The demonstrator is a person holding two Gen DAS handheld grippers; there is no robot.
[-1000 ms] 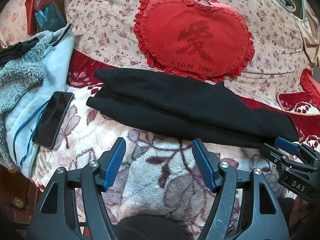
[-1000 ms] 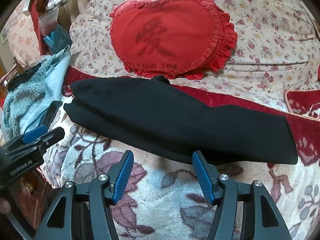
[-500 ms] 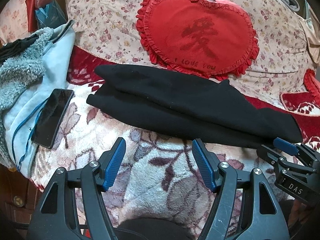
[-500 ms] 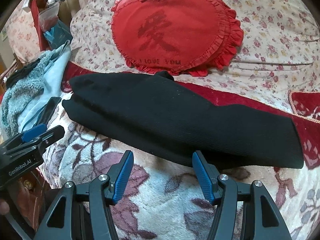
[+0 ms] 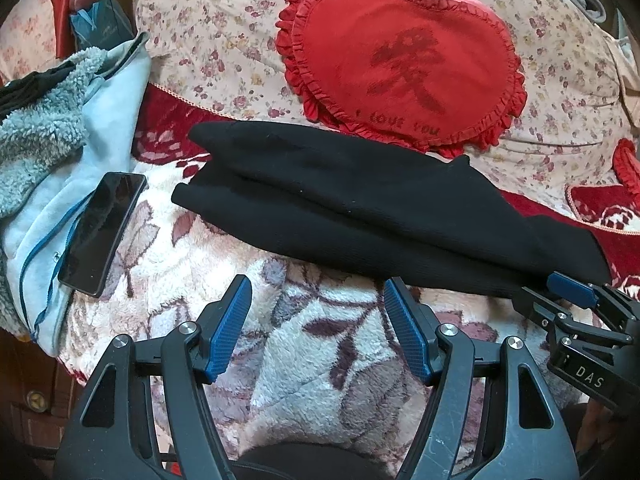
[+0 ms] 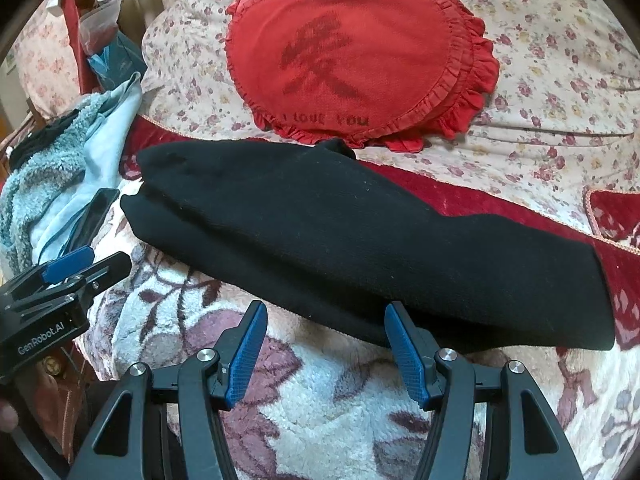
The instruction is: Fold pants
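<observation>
Black pants (image 5: 360,208) (image 6: 340,240) lie folded lengthwise into a long band across the floral fleece blanket (image 5: 304,344) (image 6: 328,400), running from upper left down to lower right. My left gripper (image 5: 318,300) is open over the blanket just short of the pants' near edge, holding nothing. My right gripper (image 6: 324,324) is open too, its fingertips right at the pants' near edge with nothing between them. The right gripper's tip also shows in the left wrist view (image 5: 576,300) by the pants' right end; the left gripper shows in the right wrist view (image 6: 76,268).
A red heart-shaped cushion (image 5: 400,56) (image 6: 352,52) rests on a floral quilt behind the pants. A black phone (image 5: 102,228) lies on a light-blue fleece garment (image 5: 52,148) at the left. Bags and clutter (image 6: 108,40) sit at the far left.
Both grippers have moved forward toward the pants, which now appear larger and closer. The pants have not shifted, and both grippers stay open.
</observation>
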